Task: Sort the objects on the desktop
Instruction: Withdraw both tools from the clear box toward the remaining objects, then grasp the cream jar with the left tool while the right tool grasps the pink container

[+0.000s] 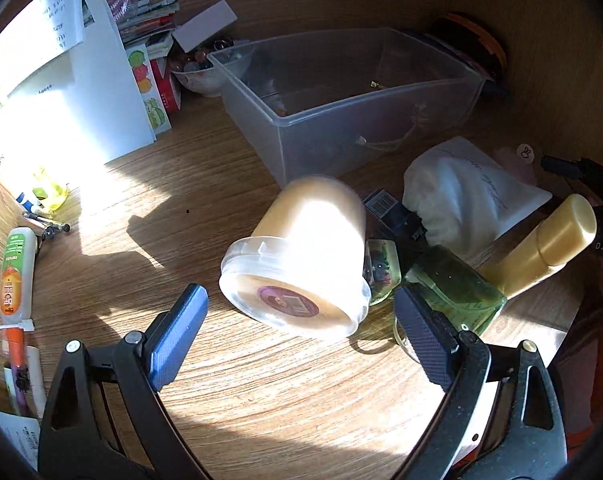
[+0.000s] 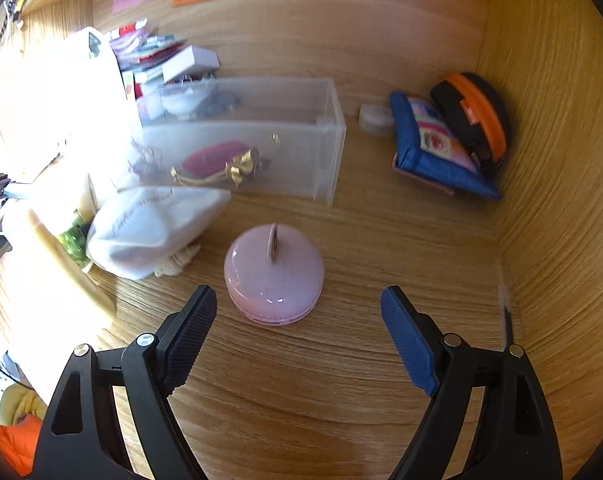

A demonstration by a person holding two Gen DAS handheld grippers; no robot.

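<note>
A cream jar [image 1: 305, 256] with a clear lid lies on its side on the wooden desk, just ahead of my open, empty left gripper [image 1: 301, 320]. Beside it lie a green glass bottle [image 1: 457, 284] with a cream cap [image 1: 549, 240] and a white cloth pouch [image 1: 469, 196]. A round pink case [image 2: 274, 274] sits just ahead of my open, empty right gripper [image 2: 297, 312]. The pouch also shows in the right wrist view [image 2: 153, 228]. A clear plastic bin [image 1: 341, 100] stands behind; in the right wrist view the bin [image 2: 325, 140] holds a red pouch [image 2: 217, 160] with a gold bow.
A folded white paper [image 1: 73, 80], a stack of booklets [image 1: 149, 16] and a bowl of beads [image 1: 197, 72] stand at the back left. A glue tube [image 1: 15, 276] and pens [image 1: 45, 224] lie far left. A blue wallet [image 2: 433, 148] and an orange-black case [image 2: 473, 116] lean in the right corner.
</note>
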